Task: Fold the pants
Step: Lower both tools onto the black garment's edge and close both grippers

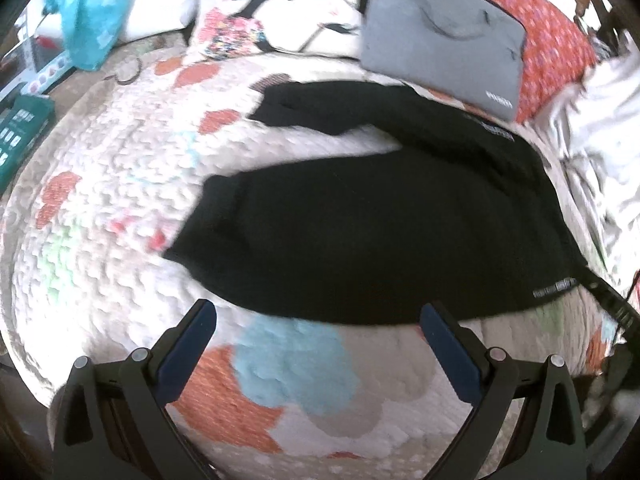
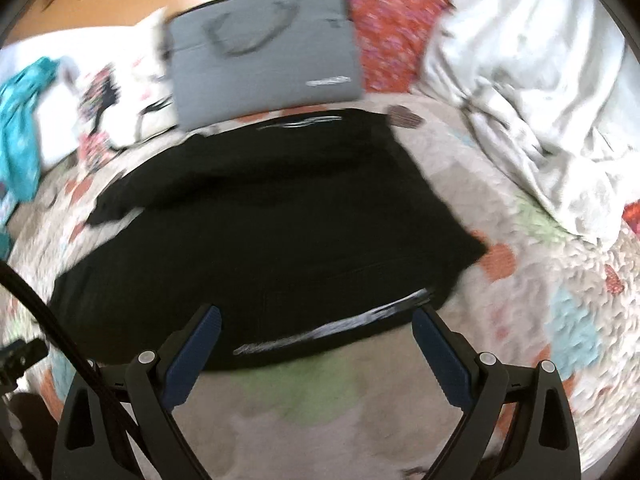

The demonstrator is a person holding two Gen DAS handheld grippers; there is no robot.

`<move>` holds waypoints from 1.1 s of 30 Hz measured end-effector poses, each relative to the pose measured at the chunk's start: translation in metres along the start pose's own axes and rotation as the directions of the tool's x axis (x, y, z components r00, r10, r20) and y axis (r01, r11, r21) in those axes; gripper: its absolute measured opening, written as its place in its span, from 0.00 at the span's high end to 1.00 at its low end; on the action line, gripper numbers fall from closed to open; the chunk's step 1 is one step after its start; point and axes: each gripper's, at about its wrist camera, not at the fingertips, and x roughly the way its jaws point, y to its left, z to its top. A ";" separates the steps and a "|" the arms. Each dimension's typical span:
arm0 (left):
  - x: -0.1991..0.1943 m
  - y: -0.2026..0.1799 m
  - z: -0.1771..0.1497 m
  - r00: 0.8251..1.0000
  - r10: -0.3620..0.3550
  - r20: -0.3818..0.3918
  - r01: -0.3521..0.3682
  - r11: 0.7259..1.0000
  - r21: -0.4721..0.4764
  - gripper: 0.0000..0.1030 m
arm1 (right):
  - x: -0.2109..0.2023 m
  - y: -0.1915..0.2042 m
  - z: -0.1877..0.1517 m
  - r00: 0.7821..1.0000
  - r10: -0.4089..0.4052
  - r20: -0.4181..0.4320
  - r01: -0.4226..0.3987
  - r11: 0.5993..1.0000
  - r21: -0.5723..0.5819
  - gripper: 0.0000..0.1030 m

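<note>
Both wide open and empty, left gripper (image 1: 318, 314) and right gripper (image 2: 316, 318) near the 6 o'clock edge of the black pants (image 1: 380, 232); may pinch the quilt (image 1: 120, 168) together with the waistband, or take only one layer

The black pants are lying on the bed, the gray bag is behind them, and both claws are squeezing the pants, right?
Not quite. The black pants do lie on the quilted bed with the gray bag behind them, but neither claw is squeezing them. The left wrist view shows the left claw wide open, and the right wrist view shows the right claw wide open too, both empty.
</note>
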 end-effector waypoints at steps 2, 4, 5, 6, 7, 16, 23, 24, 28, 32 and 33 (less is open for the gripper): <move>0.001 0.017 0.007 1.000 0.020 0.014 -0.020 0.999 -0.025 0.01 | 0.007 -0.023 0.010 0.999 -0.014 -0.043 0.016 0.998 0.056 0.04; 0.003 0.033 0.013 0.999 0.047 0.015 -0.046 0.998 -0.048 0.01 | 0.018 -0.055 0.018 0.994 -0.040 -0.100 0.054 0.989 0.141 0.04; 0.004 0.042 0.016 0.998 0.058 0.020 -0.057 0.997 -0.060 0.01 | 0.021 -0.068 0.019 0.992 -0.044 -0.120 0.065 0.982 0.180 0.04; 0.005 0.050 0.019 0.997 0.071 0.022 -0.069 0.995 -0.068 0.01 | 0.024 -0.083 0.019 0.989 -0.047 -0.139 0.077 0.973 0.220 0.04; 0.005 0.057 0.022 0.996 0.083 0.029 -0.081 0.994 -0.075 0.01 | 0.027 -0.096 0.019 0.987 -0.044 -0.154 0.083 0.963 0.256 0.04; 0.051 0.104 0.045 0.998 0.043 -0.054 -0.049 0.992 -0.118 0.01 | 0.057 -0.123 0.021 0.985 0.018 -0.174 0.054 0.914 0.401 0.04; 0.080 0.068 0.044 0.984 0.153 -0.088 -0.148 0.987 0.067 0.32 | 0.078 -0.101 0.042 0.984 -0.024 -0.174 0.088 0.925 0.369 0.56; 0.078 0.065 0.045 0.985 0.148 -0.084 -0.142 0.987 0.078 0.48 | 0.076 -0.102 0.043 0.986 -0.017 -0.164 0.077 0.925 0.372 0.80; 0.073 0.062 0.052 0.984 0.140 -0.110 -0.132 0.988 0.074 0.72 | 0.057 -0.117 0.044 0.989 0.051 -0.137 0.013 0.903 0.430 0.91; 0.065 0.070 0.057 0.989 0.074 -0.125 -0.070 0.997 0.032 0.76 | 0.030 -0.131 0.043 0.992 0.061 -0.110 -0.006 0.895 0.447 0.92; 0.064 0.073 0.058 0.990 0.061 -0.128 -0.058 0.998 0.022 0.76 | 0.023 -0.135 0.042 0.992 0.071 -0.102 -0.017 0.892 0.452 0.92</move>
